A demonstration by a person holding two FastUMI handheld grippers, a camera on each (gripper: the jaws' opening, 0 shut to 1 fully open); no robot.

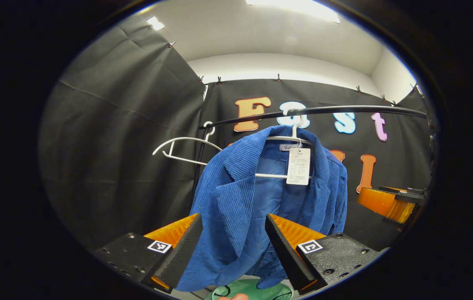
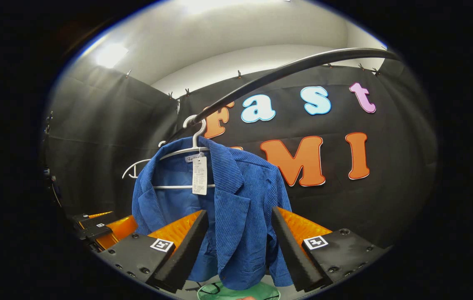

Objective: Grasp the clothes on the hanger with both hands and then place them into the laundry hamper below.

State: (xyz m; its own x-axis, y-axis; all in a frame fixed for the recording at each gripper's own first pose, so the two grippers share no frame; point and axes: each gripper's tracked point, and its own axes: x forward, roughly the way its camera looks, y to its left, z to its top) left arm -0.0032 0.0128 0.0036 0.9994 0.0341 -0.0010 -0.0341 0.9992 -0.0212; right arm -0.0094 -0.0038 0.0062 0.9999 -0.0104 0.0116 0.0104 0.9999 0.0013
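Jaws on both grippers are spread wide with nothing between the pads yet, so I'm only lined up, not holding. From the left gripper I'm looking straight at the blue corduroy jacket, which hangs on a white hanger hooked over the black rail. The right gripper sees the same jacket from the other side, with its front panel showing between the fingers. A paper tag dangles at the collar. An empty white hanger sits further along the rail.

Handling-wise, I reckon this thing is soft and floppy but a bit thick. Corduroy has ribs, so it shouldn't slip much once pinched, and it looks light enough for two grippers. It won't hold its shape, so grabbing low on the hem would just let it sag and stay hooked. My guess is the shoulders, or the lapels just under the collar, one per gripper, are the best spots, so I can lift it off the hanger evenly. I'd steer clear of the tag, it could tear.

The green laundry hamper peeks out right below the jacket.
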